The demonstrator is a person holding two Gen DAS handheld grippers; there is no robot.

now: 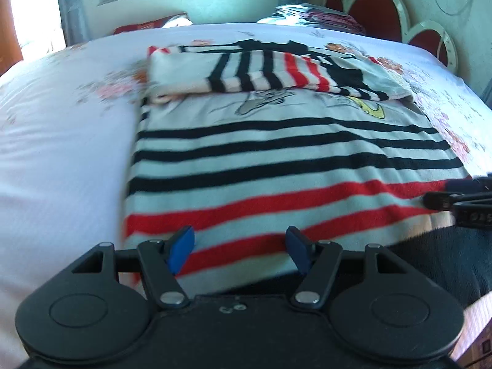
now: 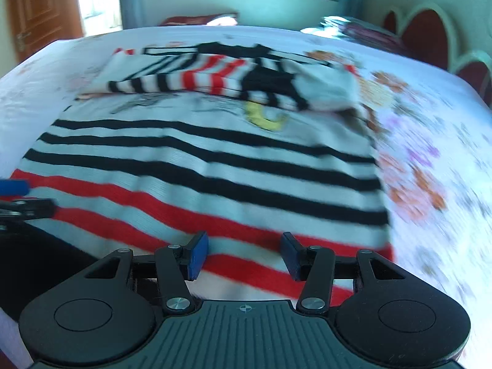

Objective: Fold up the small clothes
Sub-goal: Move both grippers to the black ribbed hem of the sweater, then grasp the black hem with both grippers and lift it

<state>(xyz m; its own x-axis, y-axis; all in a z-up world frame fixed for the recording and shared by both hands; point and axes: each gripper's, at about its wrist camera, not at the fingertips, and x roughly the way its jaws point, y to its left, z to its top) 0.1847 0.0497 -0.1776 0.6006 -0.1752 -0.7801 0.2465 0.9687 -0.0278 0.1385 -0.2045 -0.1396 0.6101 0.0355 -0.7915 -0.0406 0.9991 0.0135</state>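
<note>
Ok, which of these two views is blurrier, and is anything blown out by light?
Right wrist view: more smeared, especially the floral bedsheet and the striped sweater. Left wrist view: milder blur on the sweater's near stripes; the bright opening at far left is washed out white. Both bend straight lines, fisheye.

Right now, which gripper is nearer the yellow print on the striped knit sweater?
Right, judging by where it sits in each view. The right gripper is at the hem below the yellow print; the left gripper is at the hem's left part, the print off diagonally right.
</note>
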